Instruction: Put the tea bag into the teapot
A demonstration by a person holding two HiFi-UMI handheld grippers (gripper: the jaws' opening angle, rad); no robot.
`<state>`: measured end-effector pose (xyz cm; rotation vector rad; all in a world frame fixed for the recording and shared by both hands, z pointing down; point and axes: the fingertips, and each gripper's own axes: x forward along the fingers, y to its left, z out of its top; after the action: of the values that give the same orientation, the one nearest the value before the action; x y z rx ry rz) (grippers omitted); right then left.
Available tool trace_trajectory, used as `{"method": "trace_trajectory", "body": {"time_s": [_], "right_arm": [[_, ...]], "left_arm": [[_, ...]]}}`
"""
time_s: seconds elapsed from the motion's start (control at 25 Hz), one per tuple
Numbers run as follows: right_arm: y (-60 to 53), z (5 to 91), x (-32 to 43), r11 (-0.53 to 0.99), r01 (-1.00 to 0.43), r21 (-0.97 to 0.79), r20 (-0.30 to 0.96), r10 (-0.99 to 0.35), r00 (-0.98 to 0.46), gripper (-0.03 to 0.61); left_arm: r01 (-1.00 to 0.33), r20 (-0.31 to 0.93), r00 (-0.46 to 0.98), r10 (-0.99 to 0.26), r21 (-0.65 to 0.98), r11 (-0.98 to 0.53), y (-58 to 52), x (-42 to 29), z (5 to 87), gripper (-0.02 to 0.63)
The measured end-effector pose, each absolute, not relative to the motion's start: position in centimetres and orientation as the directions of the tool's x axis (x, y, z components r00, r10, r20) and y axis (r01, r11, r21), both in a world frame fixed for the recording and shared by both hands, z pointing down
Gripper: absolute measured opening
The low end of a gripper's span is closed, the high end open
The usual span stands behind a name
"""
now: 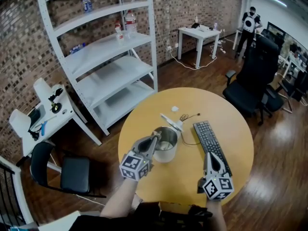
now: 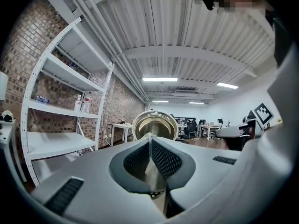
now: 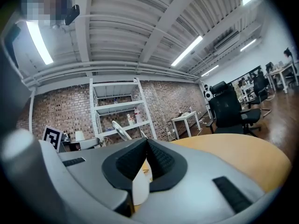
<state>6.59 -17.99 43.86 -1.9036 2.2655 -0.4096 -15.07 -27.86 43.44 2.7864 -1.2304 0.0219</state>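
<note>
A round metal teapot [image 1: 166, 139] stands open near the middle of the yellow table [image 1: 144, 112]. My left gripper [image 1: 155, 136] is shut, with its tips touching the teapot's left rim. In the left gripper view the teapot's shiny opening [image 2: 155, 124] sits just past the shut left gripper [image 2: 150, 137], and nothing shows between the pads. A small white piece [image 1: 174, 109], perhaps the tea bag, lies farther back on the table. My right gripper [image 1: 210, 154] hovers shut over the keyboard. In its own view the right gripper [image 3: 145, 141] has its tips together, with a white patch showing behind them.
A black keyboard [image 1: 211, 141] lies right of the teapot, with a white elongated object [image 1: 172, 121] and a dark cable [image 1: 188, 116] behind it. A white shelf unit [image 1: 108, 57] stands at the back left, a black office chair [image 1: 252, 83] at the right and a dark chair [image 1: 65, 170] at the left.
</note>
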Motion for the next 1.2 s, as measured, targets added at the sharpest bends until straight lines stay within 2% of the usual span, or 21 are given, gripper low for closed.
{"method": "trace_trajectory", "body": {"time_s": [0.24,0.64,0.72,0.76,1.2], "right_arm": [[-17.6,43.3,9.2,0.102,-0.939,-0.330,0.012,-0.994,-0.112,0.003],[-16.9,43.3,9.7,0.067,-0.941,-0.332,0.019,-0.997,-0.078,0.003],[-17.0,43.3,9.8,0.063,-0.942,-0.329,0.018,-0.997,-0.073,0.003],[-17.0,43.4,9.6,0.065,-0.942,-0.330,0.024,-0.997,-0.077,0.003],[-16.5,42.9,9.6,0.068,-0.943,-0.325,0.012,-0.997,-0.076,0.003]], "left_arm": [[-0.719,0.082,0.695,-0.714,0.110,-0.687,-29.9,-12.8,44.4,0.000],[-0.701,0.098,0.712,-0.695,0.062,-0.710,-30.7,-11.7,44.4,0.006],[-0.707,0.099,0.706,-0.701,0.070,-0.703,-30.8,-11.9,44.5,0.169],[-0.710,0.097,0.704,-0.703,0.074,-0.700,-30.7,-12.0,44.6,0.199],[-0.716,0.077,0.698,-0.712,0.064,-0.695,-29.8,-12.7,44.1,0.199]]}}
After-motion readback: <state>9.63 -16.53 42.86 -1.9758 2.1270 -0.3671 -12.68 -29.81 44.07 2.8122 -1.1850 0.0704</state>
